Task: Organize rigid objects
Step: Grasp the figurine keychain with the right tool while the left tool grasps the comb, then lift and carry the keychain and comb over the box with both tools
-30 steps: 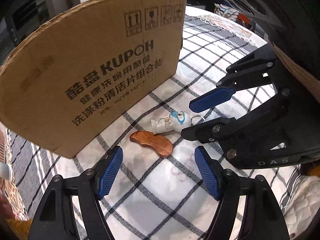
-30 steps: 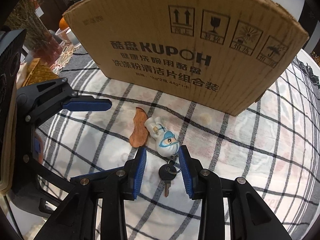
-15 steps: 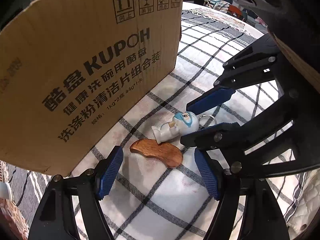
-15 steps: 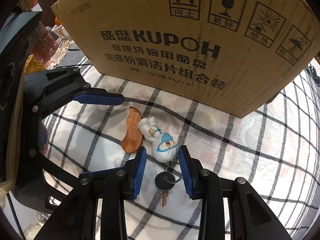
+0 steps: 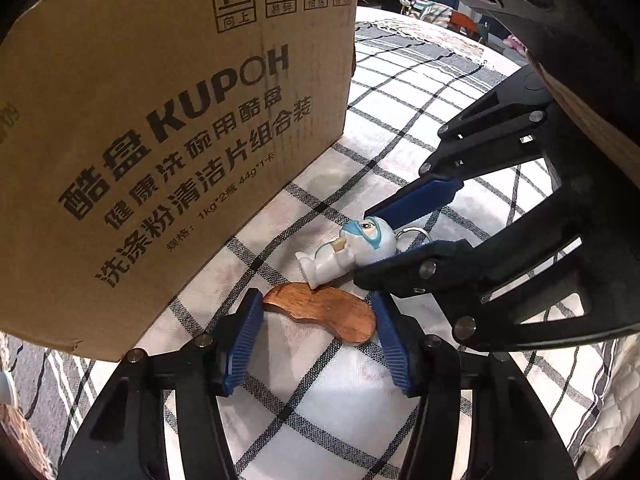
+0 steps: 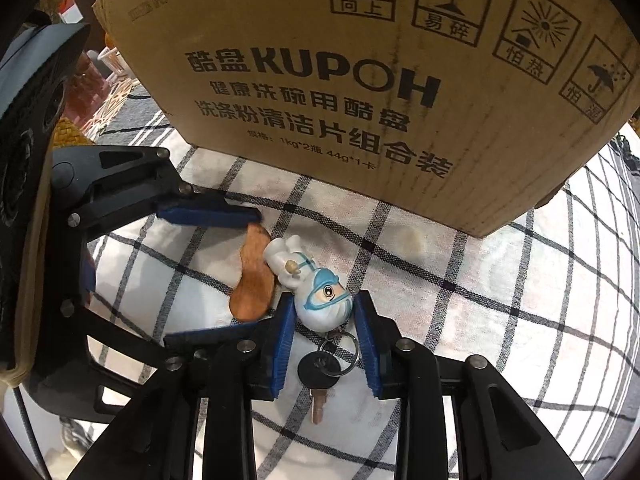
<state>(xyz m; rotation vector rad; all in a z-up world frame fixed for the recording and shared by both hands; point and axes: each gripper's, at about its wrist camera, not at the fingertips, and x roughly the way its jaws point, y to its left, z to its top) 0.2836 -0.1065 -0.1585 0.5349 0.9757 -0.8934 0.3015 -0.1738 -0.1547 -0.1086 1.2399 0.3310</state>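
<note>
A flat brown wooden piece [image 5: 320, 311] lies on the checked cloth in front of a cardboard box [image 5: 160, 120]. My left gripper [image 5: 316, 312] has its blue pads at both ends of the piece, touching or nearly so. A white and blue figurine keychain [image 6: 310, 284] lies beside the wood [image 6: 252, 280]. My right gripper [image 6: 322, 312] has its pads close on either side of the figurine's head. Its ring and black-headed key [image 6: 318, 368] lie between the fingers. The figurine also shows in the left wrist view [image 5: 352, 248].
The tall cardboard box [image 6: 380, 80] stands just behind both objects. The checked tablecloth [image 6: 500, 300] covers a round table. Baskets and clutter [image 6: 100, 80] sit at the far left beyond the box.
Both grippers moved forward and narrowed. The left pads now bracket the wooden piece; the right pads now flank the figurine's head, with the key between the fingers.
</note>
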